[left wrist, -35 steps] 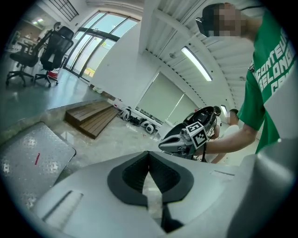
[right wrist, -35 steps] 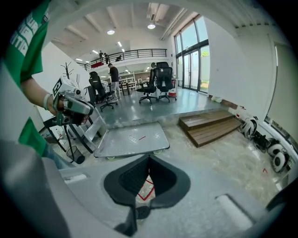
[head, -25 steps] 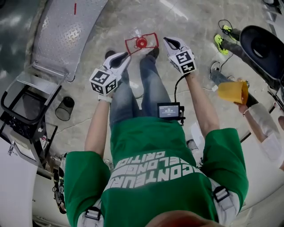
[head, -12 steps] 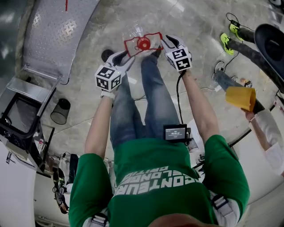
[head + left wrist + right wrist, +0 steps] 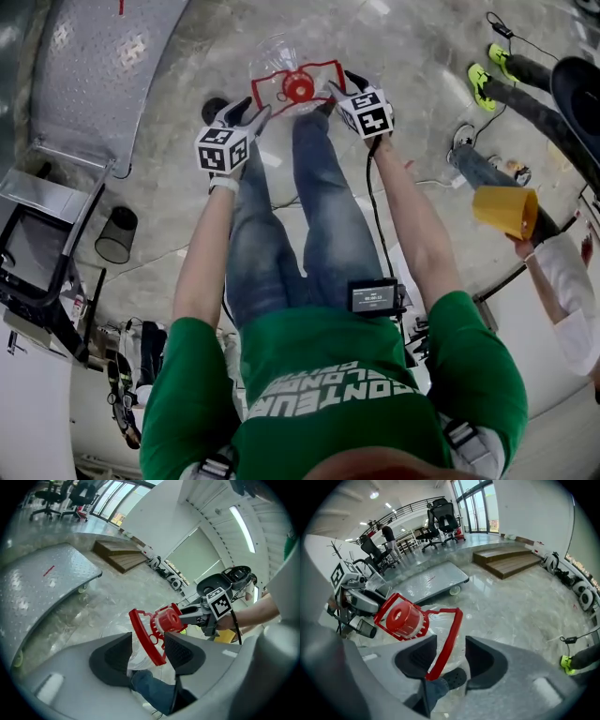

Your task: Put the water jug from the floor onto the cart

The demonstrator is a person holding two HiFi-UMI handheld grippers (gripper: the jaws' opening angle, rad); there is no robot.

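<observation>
"CONTEUR" upside down on green shirt

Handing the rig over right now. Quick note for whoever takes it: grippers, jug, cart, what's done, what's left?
Left gripper: open, jaws have just been opening. One side bar of the red handle sits between them, pads not pressing.
Right gripper: open, jaws have just been opening. The opposite bar sits between them, no grip.
Water jug: on the floor at the person's feet, red cap up.
Cart: to the left in the head view.
Done: both grippers lined up on the handle.
Left: close both, lift, carry to the cart, set down.
</observation>
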